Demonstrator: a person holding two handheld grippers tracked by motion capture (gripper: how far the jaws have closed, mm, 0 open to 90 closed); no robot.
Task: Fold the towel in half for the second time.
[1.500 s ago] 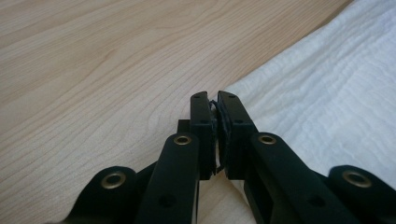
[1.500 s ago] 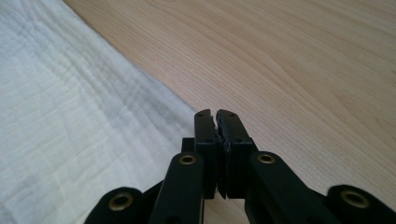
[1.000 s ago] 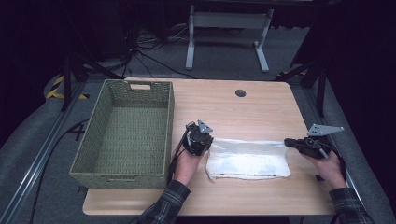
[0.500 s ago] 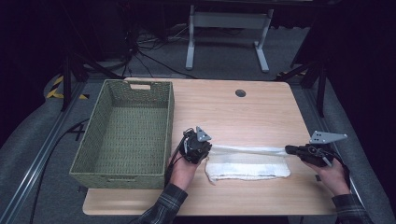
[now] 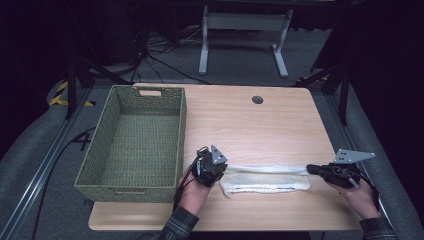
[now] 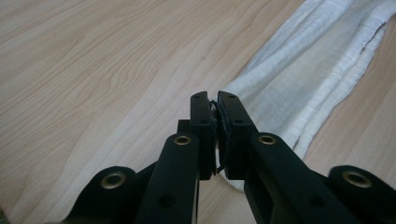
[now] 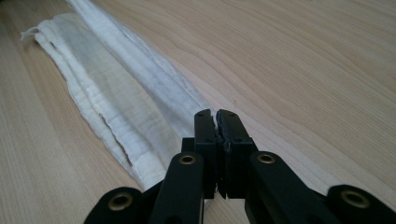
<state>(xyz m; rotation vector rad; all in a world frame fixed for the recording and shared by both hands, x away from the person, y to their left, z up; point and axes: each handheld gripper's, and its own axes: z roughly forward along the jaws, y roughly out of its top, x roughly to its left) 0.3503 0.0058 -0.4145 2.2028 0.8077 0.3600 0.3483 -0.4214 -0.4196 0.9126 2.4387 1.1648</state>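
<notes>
A white cloth (image 5: 267, 182) lies folded in a long strip near the front of the wooden table (image 5: 250, 127). Its upper layer is stretched taut between the two grippers. My left gripper (image 5: 224, 169) is at the strip's left end, shut on the cloth's corner. In the left gripper view the jaws (image 6: 215, 100) meet with the cloth (image 6: 308, 70) running away from their tips. My right gripper (image 5: 310, 169) is shut on the right end. The right gripper view has the shut jaws (image 7: 216, 115) pinching the cloth (image 7: 116, 88), which runs up and left.
A green woven basket (image 5: 182, 130) stands empty on the table's left, close beside my left hand (image 5: 192, 192). A round cable hole (image 5: 257, 99) sits near the far edge. Dark floor, cables and a stand's legs (image 5: 242, 22) lie beyond the table.
Both grippers have moved toward the table's near edge, carrying the cloth's far edge with them. The cloth is now folded into a narrower strip.
</notes>
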